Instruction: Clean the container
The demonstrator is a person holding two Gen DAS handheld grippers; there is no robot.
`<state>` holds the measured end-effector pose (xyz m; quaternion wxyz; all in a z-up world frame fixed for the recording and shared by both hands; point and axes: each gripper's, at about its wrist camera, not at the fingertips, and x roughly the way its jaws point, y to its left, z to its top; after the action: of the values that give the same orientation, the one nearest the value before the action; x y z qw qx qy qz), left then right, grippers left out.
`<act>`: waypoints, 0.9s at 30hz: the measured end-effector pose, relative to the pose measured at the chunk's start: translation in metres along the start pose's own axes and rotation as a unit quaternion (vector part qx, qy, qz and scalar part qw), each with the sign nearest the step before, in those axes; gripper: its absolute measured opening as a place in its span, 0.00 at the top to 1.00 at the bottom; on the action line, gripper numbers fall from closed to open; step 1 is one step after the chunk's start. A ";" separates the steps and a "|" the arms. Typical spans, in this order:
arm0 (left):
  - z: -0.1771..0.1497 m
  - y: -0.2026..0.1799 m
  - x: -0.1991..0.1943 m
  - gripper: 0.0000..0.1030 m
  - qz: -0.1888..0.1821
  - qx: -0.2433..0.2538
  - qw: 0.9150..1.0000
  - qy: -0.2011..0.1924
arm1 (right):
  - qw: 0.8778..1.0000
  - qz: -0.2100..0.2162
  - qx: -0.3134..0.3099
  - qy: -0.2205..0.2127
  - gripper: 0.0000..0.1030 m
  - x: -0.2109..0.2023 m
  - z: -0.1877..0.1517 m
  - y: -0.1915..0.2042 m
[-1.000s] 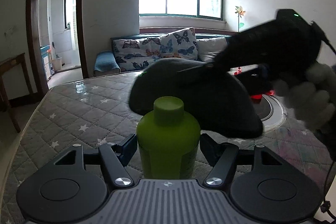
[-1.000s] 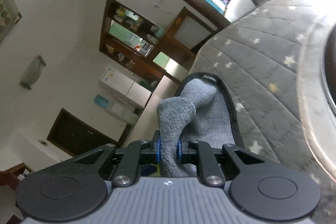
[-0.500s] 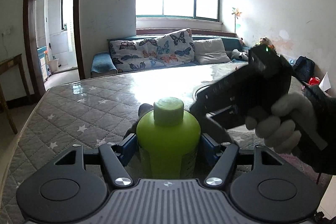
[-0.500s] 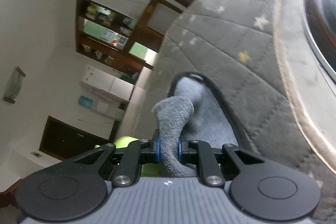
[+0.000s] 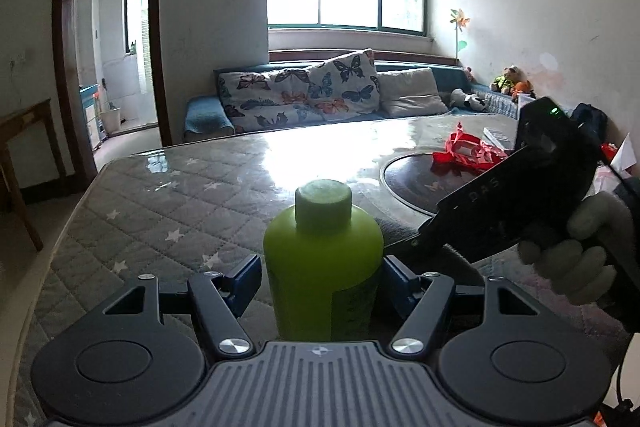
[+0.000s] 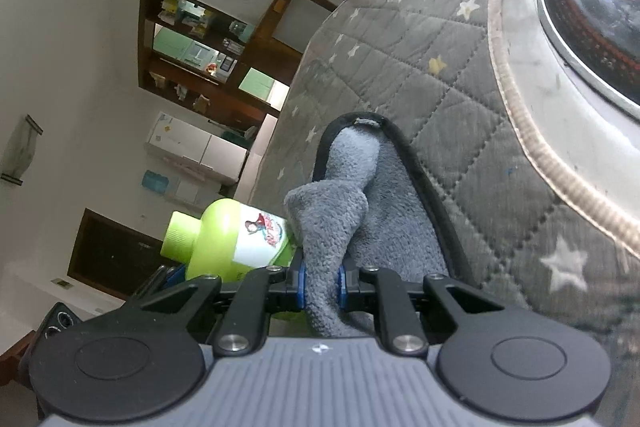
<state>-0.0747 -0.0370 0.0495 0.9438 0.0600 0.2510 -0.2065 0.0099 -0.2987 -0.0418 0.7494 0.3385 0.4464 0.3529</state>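
A green bottle (image 5: 323,259) with a green cap stands upright between the fingers of my left gripper (image 5: 320,277), which is shut on its body. It also shows in the right wrist view (image 6: 236,239), with a white picture label. My right gripper (image 6: 322,285) is shut on a grey fluffy cloth (image 6: 360,211) with a dark border, whose free end lies on the quilted table cover. The cloth's held fold sits right beside the bottle. In the left wrist view the right gripper's black body (image 5: 520,195) is just right of the bottle.
The table has a grey star-quilted cover (image 5: 168,211). A round dark glass turntable (image 5: 416,179) holds red wrapping (image 5: 468,151); it also shows in the right wrist view (image 6: 592,11). A sofa with butterfly cushions (image 5: 320,95) stands behind, and a doorway (image 5: 112,59) at left.
My right gripper with the cloth has come down from in front of the bottle to its right side. The cloth no longer hides the table behind the bottle. The bottle has stayed held.
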 end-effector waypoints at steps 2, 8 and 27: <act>0.000 -0.002 0.003 0.32 0.005 0.000 1.000 0.001 | 1.000 0.009 -0.002 -0.009 0.87 -0.007 0.003 0.003; 0.000 -0.002 0.006 0.32 0.007 -0.006 1.000 0.002 | 0.997 0.055 -0.034 -0.044 0.87 -0.025 0.025 0.031; -0.004 -0.004 0.002 0.31 0.004 -0.012 1.000 -0.001 | 1.000 0.013 0.011 0.001 0.87 0.026 0.034 0.002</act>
<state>-0.0767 -0.0406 0.0453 0.9456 0.0493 0.2519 -0.1999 0.0500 -0.2824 -0.0384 0.7407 0.3522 0.4466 0.3577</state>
